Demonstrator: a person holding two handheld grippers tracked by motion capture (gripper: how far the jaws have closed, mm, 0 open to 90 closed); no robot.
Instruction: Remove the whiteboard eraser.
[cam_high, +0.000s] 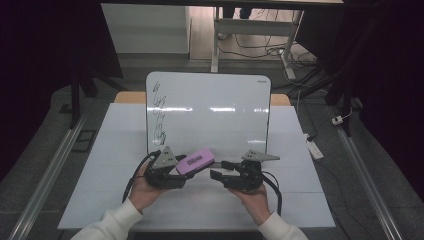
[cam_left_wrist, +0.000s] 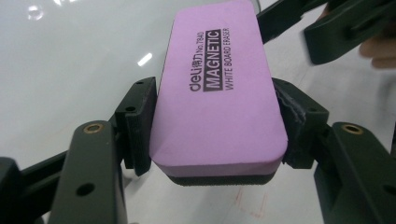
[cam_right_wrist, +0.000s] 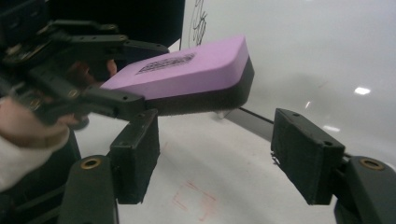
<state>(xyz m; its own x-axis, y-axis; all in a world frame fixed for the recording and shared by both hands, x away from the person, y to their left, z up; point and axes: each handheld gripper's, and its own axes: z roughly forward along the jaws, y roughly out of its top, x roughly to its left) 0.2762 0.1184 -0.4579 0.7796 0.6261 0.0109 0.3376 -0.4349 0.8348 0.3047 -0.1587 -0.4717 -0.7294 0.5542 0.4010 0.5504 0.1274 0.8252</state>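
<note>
Left gripper (cam_high: 186, 166) sat at the near edge of the whiteboard (cam_high: 220, 107), held in the person's left hand (cam_high: 145, 192). Its jaws were closed partway onto the eraser (cam_high: 195, 161), one pad on each long side. In the left gripper view the pads (cam_left_wrist: 137, 123) pressed flat against the eraser (cam_left_wrist: 217, 98) around its middle, purple top facing up with the "MAGNETIC WHITE BOARD ERASER" print readable, dark felt layer underneath. The far end of the eraser stuck out well past the jaw tips.

Eraser was angled up and toward the right in the high view, held over the board's lower edge. Whether the felt touched the surface could not be told.

Right gripper (cam_high: 218, 169) sat just beside the eraser's free end, in the right hand (cam_high: 255, 197). Its jaws were spread wide and held nothing. In the right gripper view the eraser (cam_right_wrist: 187, 77) was beyond and above the two pads (cam_right_wrist: 306, 154), not between them, with the left gripper (cam_right_wrist: 79, 70) clamped on it farther off.

Black scribbles (cam_high: 159, 112) ran down the left side of the whiteboard, which lay on a white table (cam_high: 115, 165). Faint reddish marks (cam_right_wrist: 194, 198) showed on the surface below the right jaws.
</note>
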